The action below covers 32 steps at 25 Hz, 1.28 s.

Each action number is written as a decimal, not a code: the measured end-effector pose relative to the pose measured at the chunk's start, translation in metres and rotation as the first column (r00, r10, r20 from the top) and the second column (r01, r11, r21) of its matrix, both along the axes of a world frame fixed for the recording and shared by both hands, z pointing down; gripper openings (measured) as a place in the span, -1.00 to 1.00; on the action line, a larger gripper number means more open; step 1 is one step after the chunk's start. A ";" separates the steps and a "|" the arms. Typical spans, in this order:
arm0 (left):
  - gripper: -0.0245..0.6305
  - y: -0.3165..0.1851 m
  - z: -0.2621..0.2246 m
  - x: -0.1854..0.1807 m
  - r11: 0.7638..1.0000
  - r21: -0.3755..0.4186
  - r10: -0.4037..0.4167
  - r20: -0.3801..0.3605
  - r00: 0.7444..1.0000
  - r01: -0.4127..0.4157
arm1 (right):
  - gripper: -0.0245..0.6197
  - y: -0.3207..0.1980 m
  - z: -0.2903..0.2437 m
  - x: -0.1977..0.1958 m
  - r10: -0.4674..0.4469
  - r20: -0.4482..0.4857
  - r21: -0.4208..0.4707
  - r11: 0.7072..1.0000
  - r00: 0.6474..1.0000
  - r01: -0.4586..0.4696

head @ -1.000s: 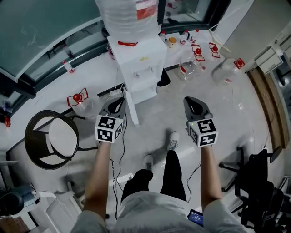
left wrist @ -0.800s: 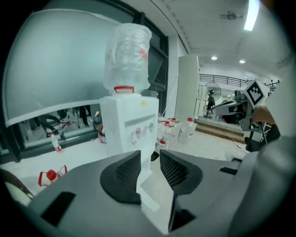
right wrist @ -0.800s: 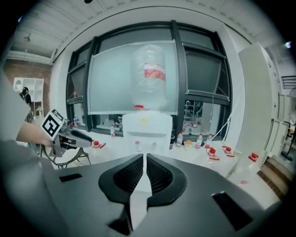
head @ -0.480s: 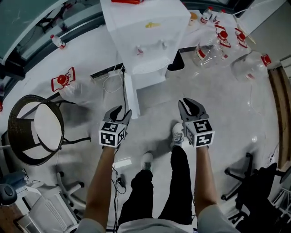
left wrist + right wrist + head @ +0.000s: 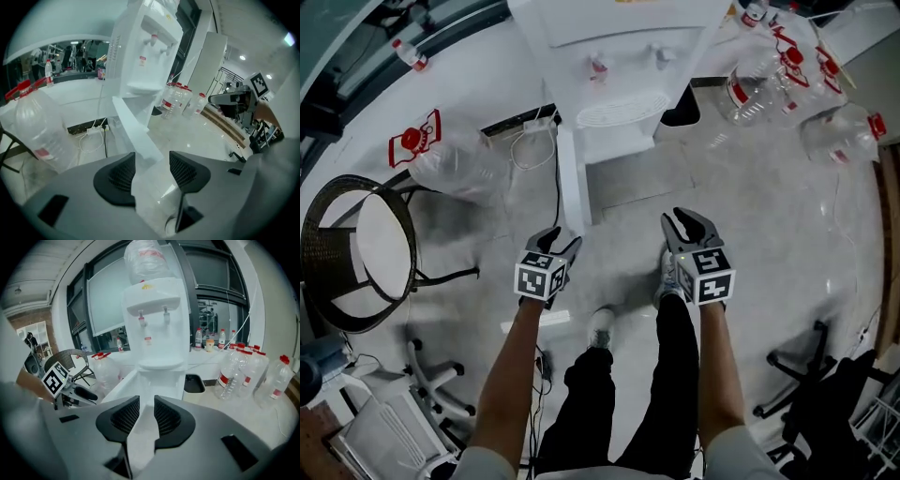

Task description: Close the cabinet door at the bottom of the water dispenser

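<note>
Head view. Chair [image 5: 356, 253] stood at 9 o'clock. Dispenser [image 5: 619, 56] stood at 12 o'clock, its door [image 5: 573, 183] swung open, free edge toward the person. Left gripper [image 5: 562, 234] hung near that edge, at its 6 o'clock, jaws opening with nothing between them. Right gripper [image 5: 689, 220], at the left's 3 o'clock, had jaws slightly apart, empty. Bottles [image 5: 844, 131] lay at 2 o'clock.

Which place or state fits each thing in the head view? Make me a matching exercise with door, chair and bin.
Things:
1. door
2. chair
3. bin

Places or states:
A. far left on the floor
B. tucked against the right side of the dispenser
C. swung open, edge towards the person

Pairs: 1-C; 2-A; 3-B
</note>
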<state>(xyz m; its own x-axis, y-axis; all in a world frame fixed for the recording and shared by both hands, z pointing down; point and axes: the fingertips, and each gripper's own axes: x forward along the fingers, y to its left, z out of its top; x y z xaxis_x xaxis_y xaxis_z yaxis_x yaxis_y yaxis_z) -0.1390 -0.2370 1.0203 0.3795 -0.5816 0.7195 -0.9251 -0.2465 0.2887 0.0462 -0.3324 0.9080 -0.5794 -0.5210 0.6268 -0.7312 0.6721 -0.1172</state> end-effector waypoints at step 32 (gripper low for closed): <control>-0.22 -0.120 0.041 0.150 0.978 -0.085 -0.200 -0.125 0.972 0.191 | -0.54 -0.047 0.043 0.119 0.131 0.010 -0.046 0.990 0.991 -0.131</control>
<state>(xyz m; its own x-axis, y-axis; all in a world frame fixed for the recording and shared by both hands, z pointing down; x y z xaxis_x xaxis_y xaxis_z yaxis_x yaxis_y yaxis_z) 0.0109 -0.3570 1.0612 0.3577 -0.6027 0.7133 -0.9060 -0.0387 0.4215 0.1655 -0.3794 0.9514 -0.5162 -0.5643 0.6443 -0.8108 0.5643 -0.1554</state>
